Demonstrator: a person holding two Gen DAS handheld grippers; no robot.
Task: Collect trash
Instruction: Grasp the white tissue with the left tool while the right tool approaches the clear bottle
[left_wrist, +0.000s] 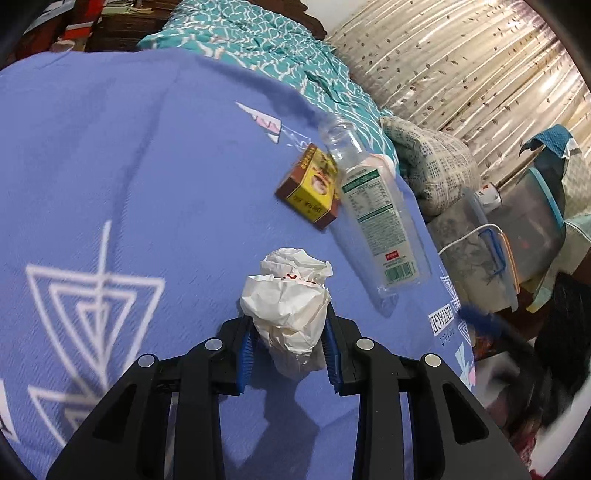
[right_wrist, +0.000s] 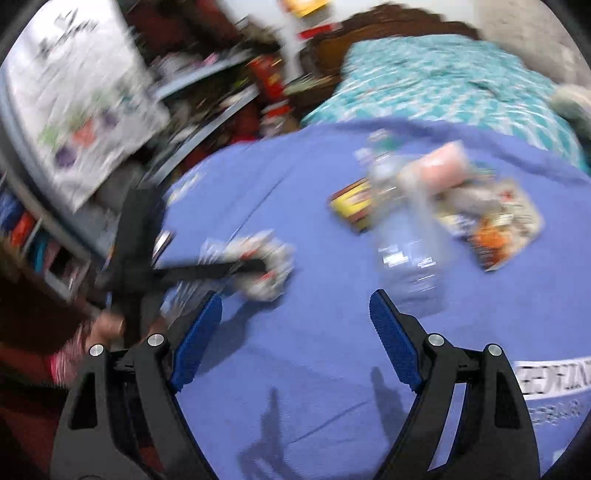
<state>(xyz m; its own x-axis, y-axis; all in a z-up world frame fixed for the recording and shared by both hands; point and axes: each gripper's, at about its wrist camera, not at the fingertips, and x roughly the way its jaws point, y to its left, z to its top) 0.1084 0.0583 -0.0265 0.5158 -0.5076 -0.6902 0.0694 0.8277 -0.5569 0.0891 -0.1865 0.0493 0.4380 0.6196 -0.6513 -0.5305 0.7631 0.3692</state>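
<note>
My left gripper (left_wrist: 289, 330) is shut on a crumpled white paper ball (left_wrist: 286, 295), held just above the blue bedspread (left_wrist: 129, 166). Beyond it lie a yellow and brown small box (left_wrist: 310, 190) and an empty clear plastic bottle (left_wrist: 373, 206) with a green label. In the blurred right wrist view my right gripper (right_wrist: 295, 314) is open and empty above the bedspread (right_wrist: 314, 350). The bottle (right_wrist: 402, 236) lies just ahead of its right finger, the box (right_wrist: 351, 203) behind it, a printed wrapper (right_wrist: 495, 229) to the right. The left gripper with the paper ball (right_wrist: 266, 266) shows at left.
A teal patterned quilt (left_wrist: 280, 48) covers the far part of the bed. Past the bed's right edge stand a folded blanket (left_wrist: 428, 162), clear storage boxes (left_wrist: 517, 221) and a curtain (left_wrist: 461, 62). Cluttered shelves (right_wrist: 207, 96) stand left of the bed.
</note>
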